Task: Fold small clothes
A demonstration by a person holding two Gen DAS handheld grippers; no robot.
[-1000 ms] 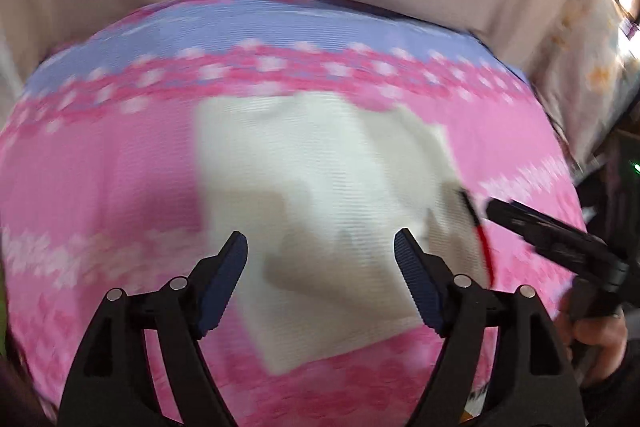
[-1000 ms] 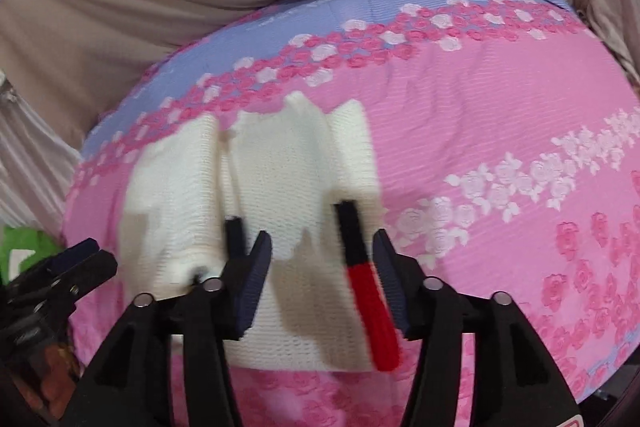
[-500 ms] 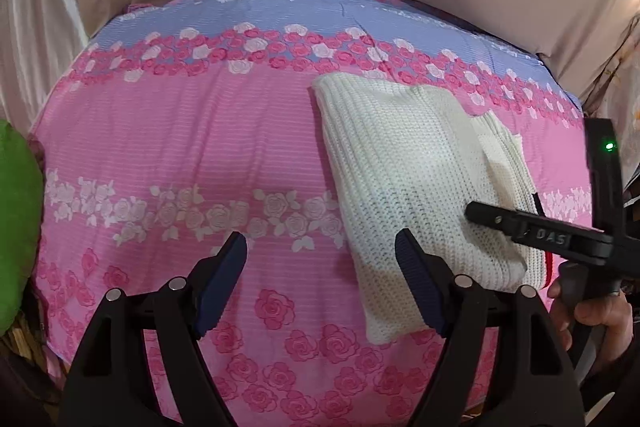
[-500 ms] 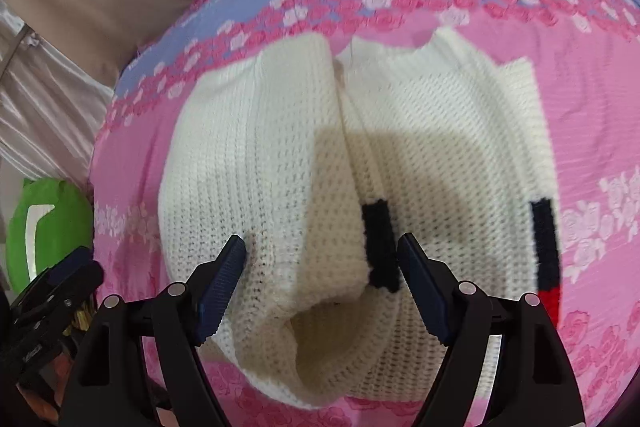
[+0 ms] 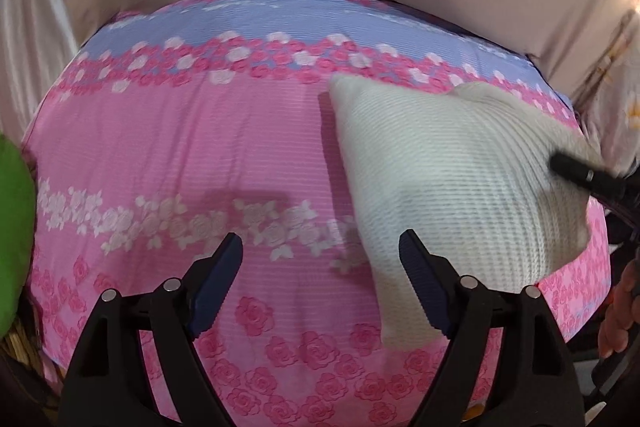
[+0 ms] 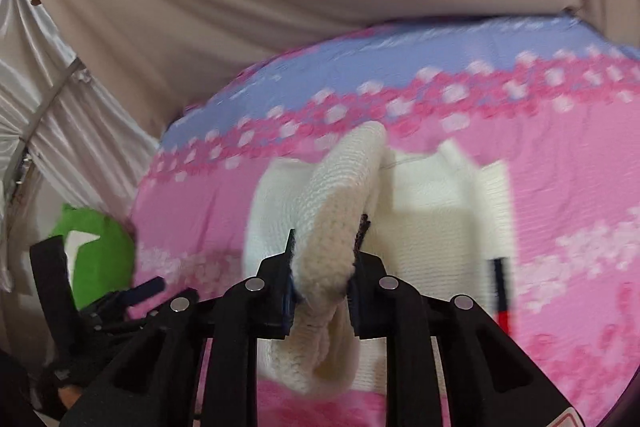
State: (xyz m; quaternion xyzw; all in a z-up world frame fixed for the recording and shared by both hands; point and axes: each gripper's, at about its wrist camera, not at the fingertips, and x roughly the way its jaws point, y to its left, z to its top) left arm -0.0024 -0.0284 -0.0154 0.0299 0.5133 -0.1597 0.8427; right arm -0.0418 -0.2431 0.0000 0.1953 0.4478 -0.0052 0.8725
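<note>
Right now the white knit sweater (image 5: 452, 187) lies on the bed (image 5: 168, 155), over toward the right side of the pink rose-print cover, with one thick fold of it raised off the rest. The right hand-held gripper (image 6: 322, 267) has its jaws pinched nearly closed on that raised fold, and the knit bulges out above and below the pads. The left hand-held gripper (image 5: 320, 283) hovers over bare cover just beside the sweater's near edge, jaws spread wide, holding nothing.

My worry is the grip. It looks to me as if the right jaws have caught a bunched roll rather than a clean single edge, so carrying it across could drag the layer beneath along and leave a lumpy, skewed fold. Loose knit also stretches, so a hard pull might tug the whole garment across the slippery cover instead of turning it over. With the left one not pinning anything down, nothing anchors the far side. The black and red trim (image 6: 502, 291) at the sweater's right edge could end up tucked in crooked.
</note>
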